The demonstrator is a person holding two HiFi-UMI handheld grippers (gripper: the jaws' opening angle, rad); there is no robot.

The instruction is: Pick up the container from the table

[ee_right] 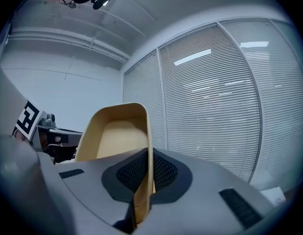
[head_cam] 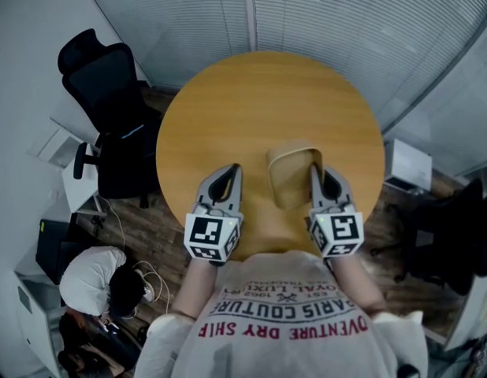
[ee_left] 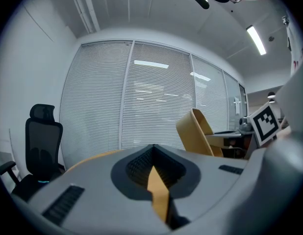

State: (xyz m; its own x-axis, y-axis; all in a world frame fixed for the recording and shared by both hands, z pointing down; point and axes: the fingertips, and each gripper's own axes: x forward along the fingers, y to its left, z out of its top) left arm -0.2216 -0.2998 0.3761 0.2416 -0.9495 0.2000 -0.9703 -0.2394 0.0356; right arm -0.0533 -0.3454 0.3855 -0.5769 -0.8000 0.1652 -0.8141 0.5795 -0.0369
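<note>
Right gripper (head_cam: 315, 172) right of centre in head view, jaws closed on right wall of container (head_cam: 289, 176); in right gripper view thin tan wall is pinched between pads. Container tilted, over near part of round counter (head_cam: 259, 93). Left gripper (head_cam: 236, 172) just left of container, apart from it, jaws together, nothing between. 1 black chair (head_cam: 109, 93) at upper left.
</note>
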